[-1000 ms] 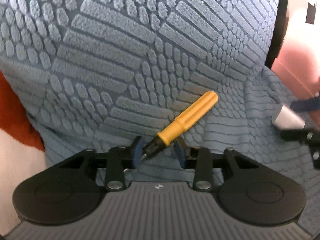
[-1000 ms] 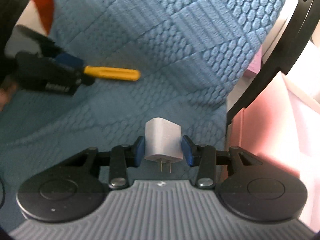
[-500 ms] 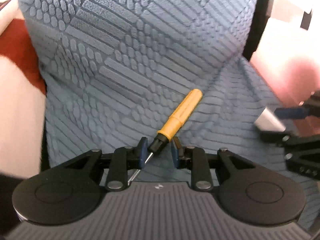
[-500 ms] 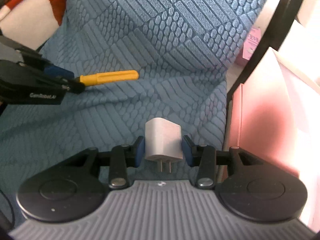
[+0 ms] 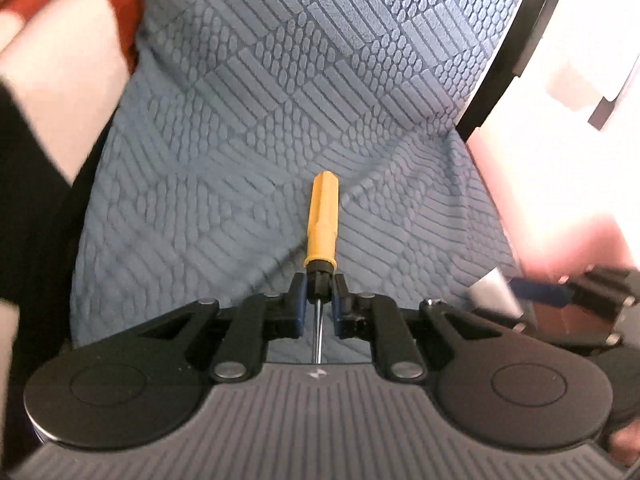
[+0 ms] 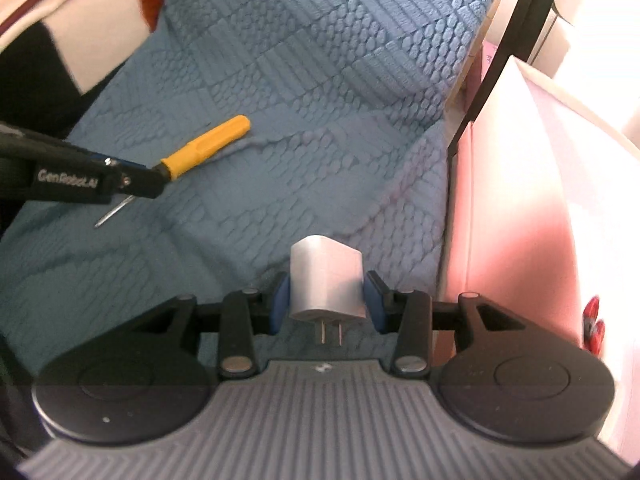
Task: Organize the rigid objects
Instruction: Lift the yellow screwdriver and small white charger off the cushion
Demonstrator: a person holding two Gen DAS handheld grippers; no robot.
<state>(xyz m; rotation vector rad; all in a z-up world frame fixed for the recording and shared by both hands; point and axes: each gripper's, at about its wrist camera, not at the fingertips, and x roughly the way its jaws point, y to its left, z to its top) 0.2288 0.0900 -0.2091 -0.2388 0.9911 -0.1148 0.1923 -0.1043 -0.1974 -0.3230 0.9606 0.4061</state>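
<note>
Left gripper: my left gripper (image 5: 319, 294) has its blue-padded fingers (image 5: 300, 300) drawn narrow and clamped on the black collar of the yellow-handled screwdriver with a thin steel shaft (image 5: 321, 216); I also see this gripper from the right wrist camera (image 6: 132, 184), at 9 o'clock.

Screwdriver: in my left view the handle points to 12 o'clock, straight away from the camera, and the bare shaft runs back toward 6 o'clock between the pads. In the right view the screwdriver (image 6: 204, 146) slants, its handle toward 2 o'clock and its tip toward 8 o'clock, above the fabric; I cannot tell whether the handle touches the cloth.

Right gripper: my right gripper (image 6: 326, 304) holds the small white boxy plug-in charger with two metal prongs (image 6: 326, 280) between its blue pads (image 6: 280, 304), one pad on each side face. In the left view the right gripper (image 5: 560, 292) sits at 3 o'clock, blurred.

Charger: the prongs point back toward the camera, at 6 o'clock, and the body stands clear above the fabric. In the left view the charger (image 5: 494, 290) is a pale block beside the blue pad.

Surface: a blue quilted fabric cover with raised brick and pebble patterns (image 6: 320, 80) lies under both tools and fills the middle of both views (image 5: 280, 100).

Pink bin: a pale pink plastic container wall (image 6: 528, 200) stands at 3 o'clock in my right view, just beside the charger's side of the gripper.

Striped cloth: an orange, white and black striped fabric (image 6: 92, 32) lies at 10 o'clock.
</note>
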